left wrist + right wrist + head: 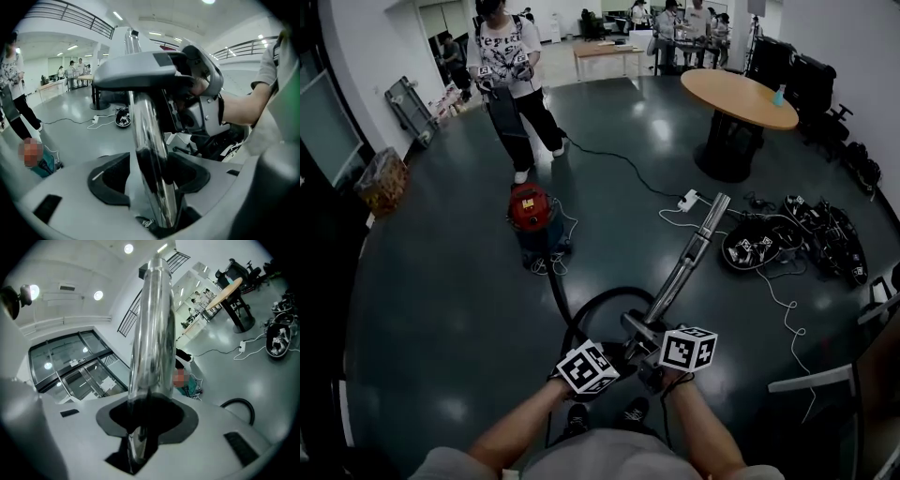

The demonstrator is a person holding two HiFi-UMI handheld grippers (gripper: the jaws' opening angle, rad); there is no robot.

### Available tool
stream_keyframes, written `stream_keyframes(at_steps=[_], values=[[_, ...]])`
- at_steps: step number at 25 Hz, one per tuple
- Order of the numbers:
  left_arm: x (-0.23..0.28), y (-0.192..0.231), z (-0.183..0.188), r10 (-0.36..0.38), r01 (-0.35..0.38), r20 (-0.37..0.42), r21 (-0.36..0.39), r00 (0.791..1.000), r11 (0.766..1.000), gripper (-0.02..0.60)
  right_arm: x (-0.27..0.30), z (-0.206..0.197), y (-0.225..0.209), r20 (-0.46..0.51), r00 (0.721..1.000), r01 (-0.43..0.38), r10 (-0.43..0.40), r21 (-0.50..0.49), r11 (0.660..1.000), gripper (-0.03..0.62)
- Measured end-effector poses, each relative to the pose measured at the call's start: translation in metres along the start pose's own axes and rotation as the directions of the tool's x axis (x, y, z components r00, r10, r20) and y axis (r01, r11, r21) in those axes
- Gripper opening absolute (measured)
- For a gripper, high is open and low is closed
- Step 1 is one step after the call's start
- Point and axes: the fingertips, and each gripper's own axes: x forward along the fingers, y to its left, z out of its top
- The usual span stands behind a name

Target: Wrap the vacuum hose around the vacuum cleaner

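Note:
The red vacuum cleaner [532,208] stands on the dark floor ahead of me. Its black hose [581,314] curves from it back toward my hands. The shiny metal wand [689,258] slants up to the right from my two grippers. My left gripper [623,354] has the wand [145,131] running between its jaws; the dark pads [108,183] stand apart from it, so it is open. My right gripper [654,333] is shut on the wand [152,333], pads tight around it, just above the left one. A loop of hose [241,406] shows on the floor.
A person [508,66] stands just behind the vacuum. A round wooden table [739,98] is at the far right. A power strip [688,200] with cables and a pile of black gear [797,234] lie right of the wand.

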Motion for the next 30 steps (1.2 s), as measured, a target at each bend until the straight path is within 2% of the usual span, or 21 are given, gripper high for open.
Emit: stream_keyframes(at_steps=[2,7,9,13,15,17,19,23,25,28,29,30], values=[[-0.001,-0.002,0.006,0.009,-0.009,-0.002,0.026,1.0,1.0,0.275,-0.007,0.005,-0.003,-0.012,1.0,-0.006,0.005,-0.025,1.0,0.121],[-0.01,-0.002,0.015,0.058,-0.051,-0.062,0.099,0.996,0.994,0.276,-0.03,0.025,-0.02,-0.04,0.999,0.021,-0.024,-0.091,0.996,0.121],[-0.019,-0.001,0.019,0.108,-0.101,-0.048,0.138,0.993,0.985,0.276,-0.04,0.028,-0.027,-0.067,0.997,0.036,-0.045,-0.129,0.991,0.121],[-0.036,-0.003,0.06,0.201,-0.211,0.064,0.269,0.977,0.94,0.275,-0.052,0.027,-0.033,-0.134,0.988,0.049,-0.08,-0.218,0.975,0.12],[-0.042,-0.007,0.083,0.222,-0.241,0.094,0.353,0.97,0.904,0.273,-0.058,0.022,-0.033,-0.169,0.981,0.048,-0.092,-0.251,0.967,0.12],[-0.047,-0.011,0.109,0.236,-0.265,0.121,0.448,0.964,0.854,0.273,-0.064,0.017,-0.031,-0.199,0.975,0.04,-0.098,-0.278,0.96,0.12],[-0.052,-0.013,0.137,0.243,-0.287,0.153,0.538,0.958,0.793,0.273,-0.069,0.015,-0.032,-0.224,0.969,0.037,-0.108,-0.298,0.954,0.12],[-0.06,-0.021,0.183,0.235,-0.308,0.202,0.696,0.951,0.649,0.273,-0.08,0.009,-0.039,-0.27,0.953,0.046,-0.14,-0.328,0.944,0.118],[-0.061,-0.026,0.2,0.217,-0.297,0.208,0.772,0.954,0.562,0.273,-0.083,0.008,-0.043,-0.286,0.946,0.053,-0.155,-0.336,0.94,0.12],[-0.057,-0.033,0.22,0.194,-0.259,0.195,0.88,0.961,0.397,0.273,-0.085,0.008,-0.05,-0.32,0.929,0.067,-0.185,-0.345,0.936,0.118],[-0.056,-0.035,0.226,0.188,-0.247,0.191,0.905,0.963,0.346,0.273,-0.084,0.008,-0.053,-0.339,0.921,0.068,-0.193,-0.348,0.935,0.118],[-0.056,-0.037,0.232,0.182,-0.235,0.185,0.923,0.966,0.305,0.273,-0.082,0.007,-0.054,-0.359,0.912,0.066,-0.199,-0.35,0.934,0.118]])
